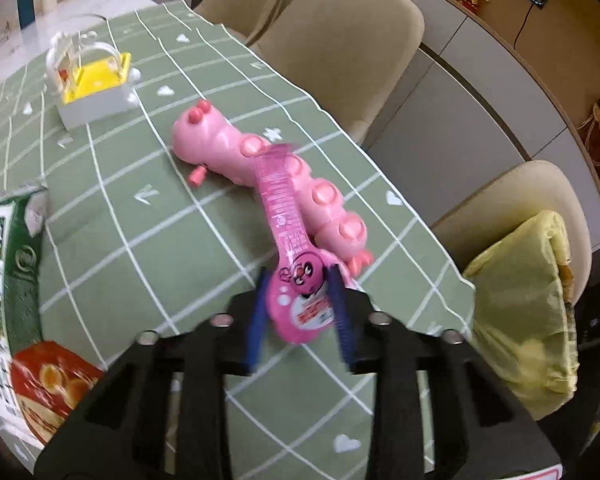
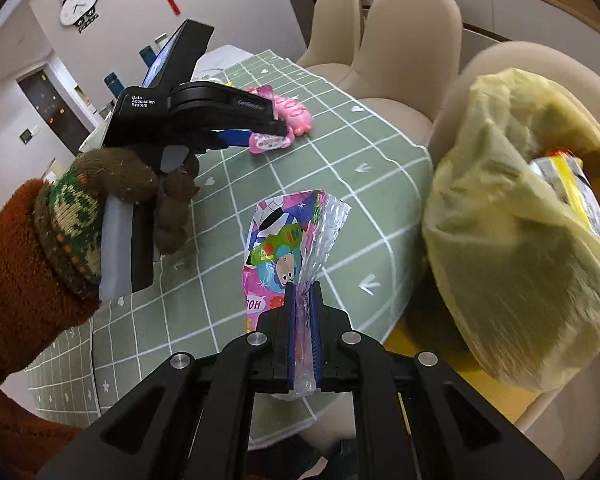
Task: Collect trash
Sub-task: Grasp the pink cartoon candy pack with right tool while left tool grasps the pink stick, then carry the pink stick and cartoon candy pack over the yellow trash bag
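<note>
Clamped flat between the right gripper's [image 2: 303, 300] blue pads, a crinkled cartoon snack wrapper [image 2: 288, 236] stands above the green checked tablecloth [image 2: 380, 184], near the yellow trash bag [image 2: 512, 240] slung on a chair. It looks feather-light, limp and slick, so a pinch at its gathered end seems the surest hold. Over by the pink caterpillar toy [image 1: 228, 140], the left gripper [image 1: 300, 300] straddles a pink candy wrapper [image 1: 284, 216] lying on the cloth, its jaws apart and not yet pressing; that strip too should be flimsy, best nipped at its wide printed end.
</note>
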Demonstrator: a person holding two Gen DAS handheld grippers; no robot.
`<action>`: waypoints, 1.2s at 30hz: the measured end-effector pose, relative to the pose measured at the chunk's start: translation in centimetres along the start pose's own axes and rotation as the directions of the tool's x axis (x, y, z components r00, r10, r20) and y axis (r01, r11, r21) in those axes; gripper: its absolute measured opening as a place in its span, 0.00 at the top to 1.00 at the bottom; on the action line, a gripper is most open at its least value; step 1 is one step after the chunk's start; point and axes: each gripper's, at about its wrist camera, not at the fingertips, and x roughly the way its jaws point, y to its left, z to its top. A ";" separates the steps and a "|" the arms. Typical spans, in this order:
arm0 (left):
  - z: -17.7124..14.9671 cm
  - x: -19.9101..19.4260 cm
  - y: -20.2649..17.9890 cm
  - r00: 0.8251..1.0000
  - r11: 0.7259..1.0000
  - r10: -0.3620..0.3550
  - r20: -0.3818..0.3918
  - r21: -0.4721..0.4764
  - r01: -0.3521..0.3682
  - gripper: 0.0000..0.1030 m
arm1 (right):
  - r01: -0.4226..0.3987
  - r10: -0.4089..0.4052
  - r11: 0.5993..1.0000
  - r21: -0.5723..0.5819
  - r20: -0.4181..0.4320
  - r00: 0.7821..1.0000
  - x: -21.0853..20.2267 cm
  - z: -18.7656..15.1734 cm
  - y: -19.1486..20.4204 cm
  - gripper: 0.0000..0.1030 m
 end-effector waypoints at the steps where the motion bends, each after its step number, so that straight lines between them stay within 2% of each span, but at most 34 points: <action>1: -0.1 -0.3 -0.1 1.000 1.000 0.000 0.005 -0.005 0.000 0.83 | 0.000 0.000 1.000 0.006 0.006 1.000 -0.2 0.1 -0.1 0.92; 7: -1.4 -4.3 -0.9 0.999 0.999 -0.003 0.043 0.053 0.001 0.86 | -0.009 0.009 1.000 -0.006 0.051 0.999 -1.6 0.6 0.0 0.92; 12: -3.0 -9.9 -1.0 0.994 0.994 0.012 0.109 0.104 -0.024 0.86 | -0.001 0.006 0.998 -0.056 0.092 0.996 -3.1 1.4 1.2 0.92; 17: -5.2 -16.1 -0.9 0.980 0.988 0.039 0.196 0.139 -0.067 0.86 | 0.025 -0.009 0.995 -0.094 0.163 0.987 -5.6 2.5 2.5 0.92; 21: -6.8 -19.5 -0.9 0.971 0.990 0.003 0.240 0.135 -0.037 0.86 | 0.059 -0.032 0.991 -0.118 0.219 0.975 -7.9 3.4 3.1 0.92; 29: -6.6 -24.0 -3.6 0.940 0.979 -0.100 0.327 0.203 0.033 0.86 | 0.167 -0.112 0.977 -0.130 0.350 0.930 -14.2 5.1 2.9 0.92; 36: -5.3 -25.5 -8.3 0.911 0.945 -0.211 0.355 0.313 0.097 0.86 | 0.269 -0.218 0.961 -0.065 0.422 0.880 -18.6 6.0 0.4 0.92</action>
